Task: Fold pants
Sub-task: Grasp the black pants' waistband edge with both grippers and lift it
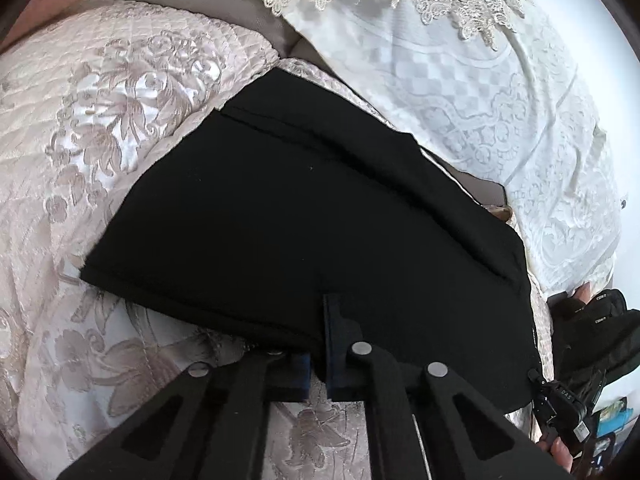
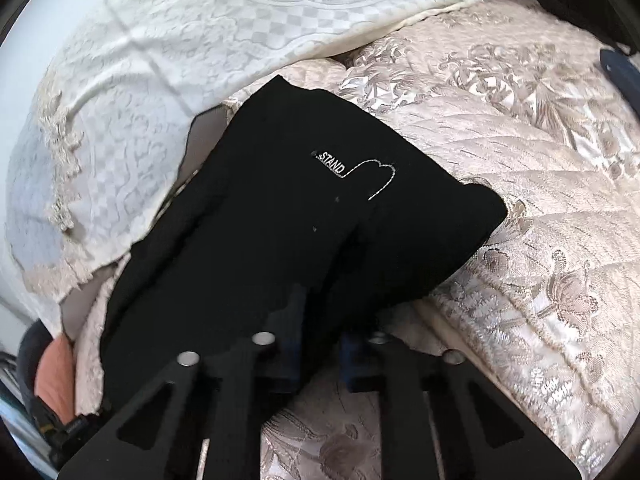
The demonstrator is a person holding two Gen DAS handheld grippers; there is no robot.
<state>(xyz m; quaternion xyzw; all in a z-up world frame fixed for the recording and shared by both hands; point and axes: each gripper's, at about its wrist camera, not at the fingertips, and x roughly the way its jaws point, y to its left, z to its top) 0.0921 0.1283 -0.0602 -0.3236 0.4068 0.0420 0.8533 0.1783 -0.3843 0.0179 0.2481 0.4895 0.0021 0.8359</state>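
Black pants (image 1: 304, 216) lie folded into a thick rectangle on a pink floral quilt (image 1: 100, 120). In the left wrist view my left gripper (image 1: 318, 344) is shut on the near edge of the pants, the fabric pinched between the blue pads. In the right wrist view the pants (image 2: 304, 216) show a small white "STAND" label (image 2: 330, 165). My right gripper (image 2: 320, 332) is shut on the pants' near edge, with cloth draped over the left finger (image 2: 288, 344). The right gripper also shows at the right edge of the left wrist view (image 1: 592, 344).
A white lace-trimmed cover (image 1: 460, 80) lies over the sofa back beyond the pants, and it also shows in the right wrist view (image 2: 160, 60). The quilt (image 2: 520, 200) spreads around the pants.
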